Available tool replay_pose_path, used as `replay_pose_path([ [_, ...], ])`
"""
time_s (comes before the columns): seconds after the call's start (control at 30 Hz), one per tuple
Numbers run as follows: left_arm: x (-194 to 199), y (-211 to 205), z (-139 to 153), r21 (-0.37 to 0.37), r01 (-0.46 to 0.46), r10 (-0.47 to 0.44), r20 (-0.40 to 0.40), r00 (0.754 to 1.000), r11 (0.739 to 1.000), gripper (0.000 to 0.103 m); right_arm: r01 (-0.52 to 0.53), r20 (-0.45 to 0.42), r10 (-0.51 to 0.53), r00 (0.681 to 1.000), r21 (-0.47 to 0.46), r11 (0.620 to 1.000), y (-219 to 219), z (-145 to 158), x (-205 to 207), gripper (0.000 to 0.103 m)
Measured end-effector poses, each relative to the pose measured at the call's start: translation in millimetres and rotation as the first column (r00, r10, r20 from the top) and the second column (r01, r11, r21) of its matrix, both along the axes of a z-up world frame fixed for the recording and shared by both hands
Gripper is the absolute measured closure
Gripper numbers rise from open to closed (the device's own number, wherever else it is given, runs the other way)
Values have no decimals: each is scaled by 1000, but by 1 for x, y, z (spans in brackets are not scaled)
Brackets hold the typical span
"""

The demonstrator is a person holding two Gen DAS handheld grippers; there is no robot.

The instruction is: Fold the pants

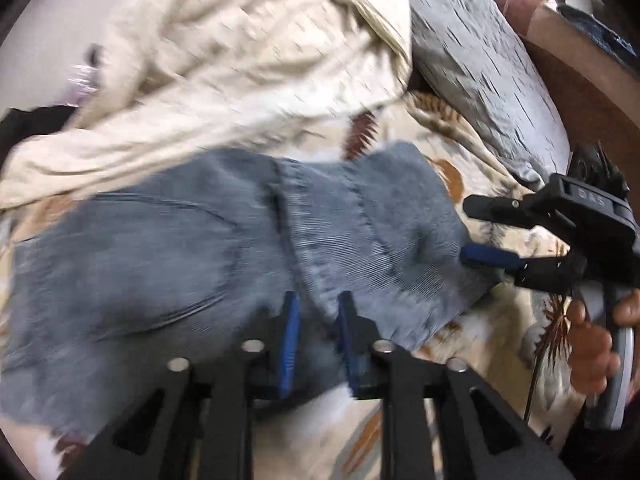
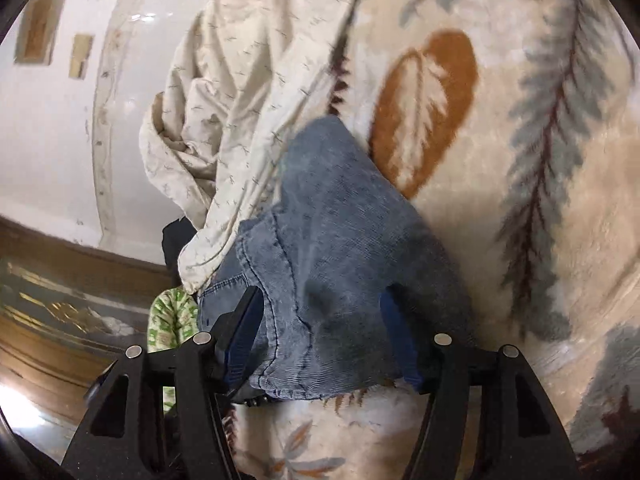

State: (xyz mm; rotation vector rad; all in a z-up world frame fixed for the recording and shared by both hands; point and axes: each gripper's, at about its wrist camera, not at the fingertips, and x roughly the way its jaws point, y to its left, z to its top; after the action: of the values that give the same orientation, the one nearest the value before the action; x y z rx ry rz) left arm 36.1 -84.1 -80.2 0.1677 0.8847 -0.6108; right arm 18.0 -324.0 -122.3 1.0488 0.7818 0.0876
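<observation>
Pants folded on leaf-print blanket, long axis crosswise to left gripper. Left fingers spread astride waistband fold, not pinching. Right gripper nearer frayed end, fingers spread astride it, grip uncertain.

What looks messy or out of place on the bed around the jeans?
A cream sheet lies bunched in a heap against the jeans, its edge overlapping the denim in the right wrist view. The jeans' lower hem looks frayed. Nothing appears spilled.
</observation>
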Motion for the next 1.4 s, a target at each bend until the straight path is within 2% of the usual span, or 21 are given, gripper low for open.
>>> replay_pose_path([
  [0.03,-5,13,5,-6,-34,34,17,999,999,55,-2,9,2,1000,-15,1000,3,4,1,42],
  [0.1,-16,42,12,-2,-140,140,53,989,990,45,-18,41,20,999,-50,999,13,14,1,42],
  [0.13,-21,57,15,1,-202,202,73,977,979,45,-22,52,25,998,-61,998,17,16,2,42],
  [0.2,-32,91,22,-7,-339,338,117,934,941,42,-39,80,48,996,-110,993,30,25,2,42],
  [0.23,-36,109,24,-12,-429,426,138,894,903,37,-52,93,65,994,-138,989,38,28,2,42],
  [0.33,-34,156,27,-51,-636,636,133,760,770,36,-122,111,145,983,-194,973,65,34,2,42],
  [0.43,-30,193,21,-91,-758,762,114,637,646,36,-196,90,227,970,-271,943,94,40,4,42],
  [0.47,-29,203,16,-101,-792,798,81,597,602,36,-217,72,252,965,-314,924,106,44,8,42],
  [0.57,-28,224,7,-148,-830,837,-23,547,538,36,-285,29,321,947,-392,875,142,62,28,42],
  [0.67,-26,230,1,-178,-860,871,-28,490,478,31,-382,-20,411,911,-412,827,191,86,64,42],
  [0.73,-25,230,0,-189,-862,876,-18,483,471,29,-471,-98,478,873,-423,774,229,101,97,42],
  [0.87,-10,225,-13,-161,-844,851,-44,524,511,29,-575,-198,549,812,-433,694,290,118,151,42],
  [1.0,3,212,-29,-137,-820,817,-96,569,556,29,-653,-321,579,749,-504,565,350,122,195,42],
  [1.1,7,209,-32,-153,-819,815,-108,570,553,29,-710,-438,569,697,-534,459,387,114,225,42],
  [1.23,13,211,-33,-170,-822,813,-139,566,544,29,-760,-560,517,647,-531,376,421,90,258,42],
  [1.3,14,211,-33,-174,-824,813,-148,564,540,29,-770,-587,501,635,-532,352,433,81,266,42],
  [1.4,18,212,-32,-181,-822,810,-152,566,541,30,-792,-638,474,606,-540,286,455,66,275,42],
])
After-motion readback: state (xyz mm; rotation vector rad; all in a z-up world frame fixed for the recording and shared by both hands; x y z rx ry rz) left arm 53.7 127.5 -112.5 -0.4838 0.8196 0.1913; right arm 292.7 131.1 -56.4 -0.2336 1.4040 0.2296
